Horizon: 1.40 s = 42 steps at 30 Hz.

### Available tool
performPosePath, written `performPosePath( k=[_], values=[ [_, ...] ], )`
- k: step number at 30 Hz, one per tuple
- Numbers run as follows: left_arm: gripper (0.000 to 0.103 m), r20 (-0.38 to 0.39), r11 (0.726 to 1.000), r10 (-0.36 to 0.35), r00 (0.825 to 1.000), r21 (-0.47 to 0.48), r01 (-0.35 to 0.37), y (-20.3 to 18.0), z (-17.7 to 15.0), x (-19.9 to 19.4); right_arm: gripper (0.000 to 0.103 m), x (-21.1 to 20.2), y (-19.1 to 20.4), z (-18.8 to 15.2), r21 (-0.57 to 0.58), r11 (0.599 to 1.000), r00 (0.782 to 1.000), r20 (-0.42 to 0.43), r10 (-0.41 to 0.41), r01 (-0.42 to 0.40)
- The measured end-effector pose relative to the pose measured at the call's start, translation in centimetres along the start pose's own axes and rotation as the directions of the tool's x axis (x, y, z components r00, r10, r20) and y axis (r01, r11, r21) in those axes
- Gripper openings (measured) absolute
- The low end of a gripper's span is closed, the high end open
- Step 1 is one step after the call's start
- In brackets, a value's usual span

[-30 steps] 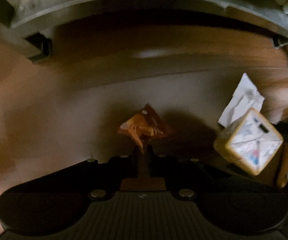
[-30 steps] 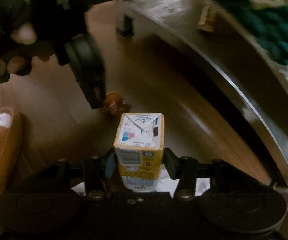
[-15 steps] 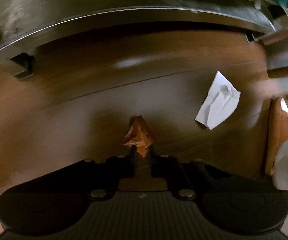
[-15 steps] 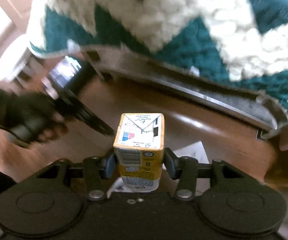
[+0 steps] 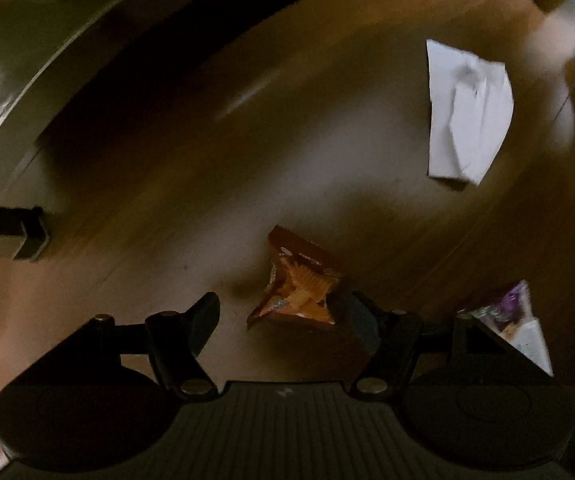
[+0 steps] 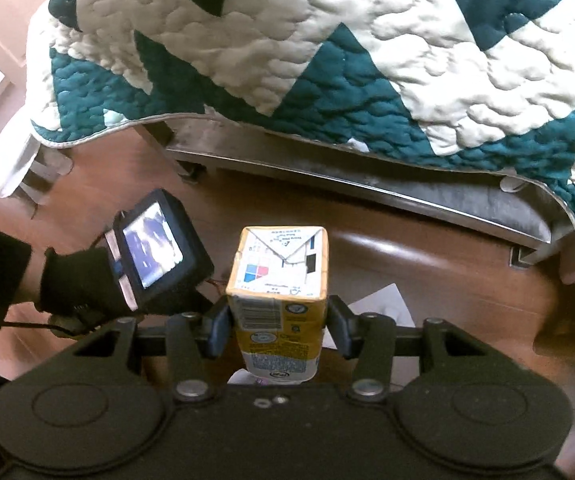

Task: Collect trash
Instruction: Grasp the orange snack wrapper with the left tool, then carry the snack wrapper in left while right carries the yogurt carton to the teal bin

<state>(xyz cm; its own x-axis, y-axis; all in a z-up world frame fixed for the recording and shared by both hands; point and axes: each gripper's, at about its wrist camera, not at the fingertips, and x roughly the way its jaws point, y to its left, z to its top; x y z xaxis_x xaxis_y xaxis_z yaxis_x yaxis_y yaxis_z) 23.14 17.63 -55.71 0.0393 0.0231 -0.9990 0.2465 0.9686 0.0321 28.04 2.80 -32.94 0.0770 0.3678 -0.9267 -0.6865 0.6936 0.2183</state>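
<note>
In the left wrist view my left gripper (image 5: 283,316) is open. An orange snack wrapper (image 5: 299,284) sits between its fingers, against the right finger; whether it hangs or rests on the wooden floor (image 5: 207,184) I cannot tell. A crumpled white paper (image 5: 467,112) lies on the floor at the upper right. A purple and white wrapper (image 5: 507,316) shows at the right edge. In the right wrist view my right gripper (image 6: 279,320) is shut on a yellow drink carton (image 6: 279,280), held upright above the floor. The white paper (image 6: 383,304) lies just behind it.
A bed with a teal and cream quilt (image 6: 327,48) and a grey metal frame (image 6: 367,184) runs across the back. The frame's rail (image 5: 27,60) and a leg (image 5: 19,232) show at the left. The other hand-held unit with a lit screen (image 6: 151,248) is at the left.
My left gripper has opened; it was shut on the orange wrapper. The wrapper now sits loose between the fingers. My right gripper has lifted with the carton and now faces the bed.
</note>
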Motion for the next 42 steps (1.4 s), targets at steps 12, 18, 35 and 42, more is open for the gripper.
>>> performPosePath(
  k=[12,18,35,42],
  values=[
    [0.039,0.011,0.998,0.017,1.0,0.052,-0.018,-1.2,0.8,1.5,0.049,0.8,-0.5,0.0,0.02,0.999,0.999,-0.026,-0.033,0.034],
    [0.038,0.036,0.999,-0.036,0.999,-0.033,0.037,-0.1,1.0,-0.9,0.049,1.0,-0.8,-0.2,0.042,0.998,0.998,-0.049,-0.049,0.052],
    [0.038,0.237,0.98,-0.033,0.971,-0.181,0.078,0.8,2.5,-24.2,0.049,-9.1,1.1,0.5,0.048,0.996,0.987,0.143,-0.078,0.072],
    [0.038,0.38,0.975,0.008,0.925,-0.208,0.077,-1.6,2.7,-35.0,0.049,-18.7,0.9,-0.3,0.088,0.994,0.961,0.261,-0.093,0.072]
  ],
)
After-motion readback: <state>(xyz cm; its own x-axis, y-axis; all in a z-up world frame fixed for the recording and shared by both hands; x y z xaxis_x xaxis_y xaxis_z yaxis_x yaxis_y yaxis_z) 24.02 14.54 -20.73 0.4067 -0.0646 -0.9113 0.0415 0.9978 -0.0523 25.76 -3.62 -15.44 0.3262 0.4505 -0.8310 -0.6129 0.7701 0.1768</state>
